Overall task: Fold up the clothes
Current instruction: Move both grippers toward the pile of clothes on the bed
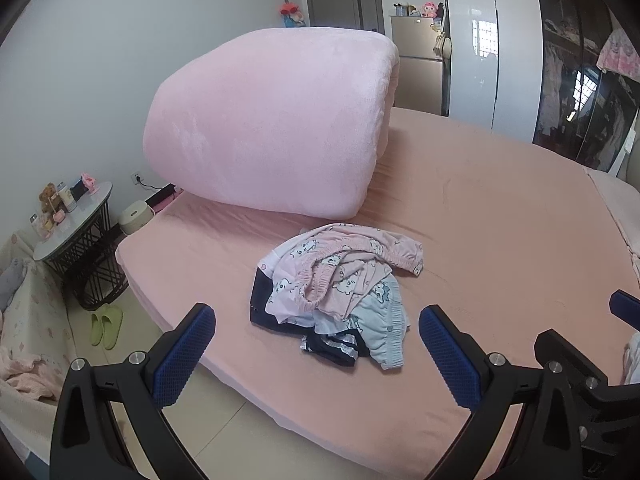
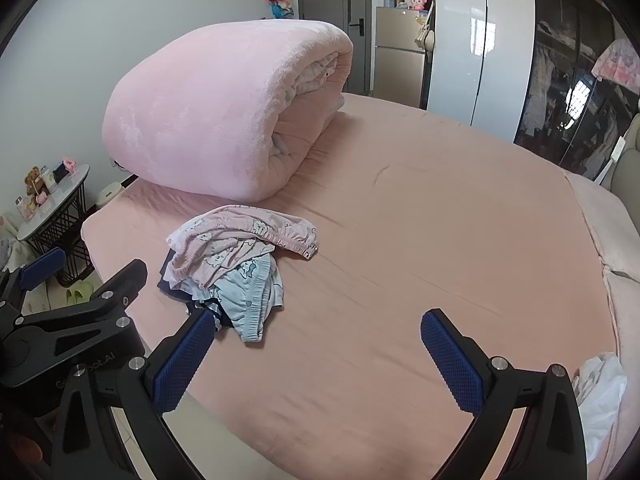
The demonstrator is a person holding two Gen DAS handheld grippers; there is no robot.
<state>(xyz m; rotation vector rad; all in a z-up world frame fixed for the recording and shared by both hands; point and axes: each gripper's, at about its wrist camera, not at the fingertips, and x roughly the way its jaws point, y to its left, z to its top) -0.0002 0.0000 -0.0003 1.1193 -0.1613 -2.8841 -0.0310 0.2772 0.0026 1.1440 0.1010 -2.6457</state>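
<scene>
Left wrist view: a crumpled pile of clothes (image 1: pixel 336 292) lies near the bed's (image 1: pixel 500 216) front edge, just before the rolled pink quilt (image 1: pixel 272 120). Left gripper (image 1: pixel 316 356) and right gripper (image 2: pixel 318 360) hover spread wide, empty, short of the pile.

Both grippers are black plastic. The left gripper (image 1: pixel 316 340) has blue textured pads and silver screws. The right gripper (image 2: pixel 318 340) matches.
</scene>
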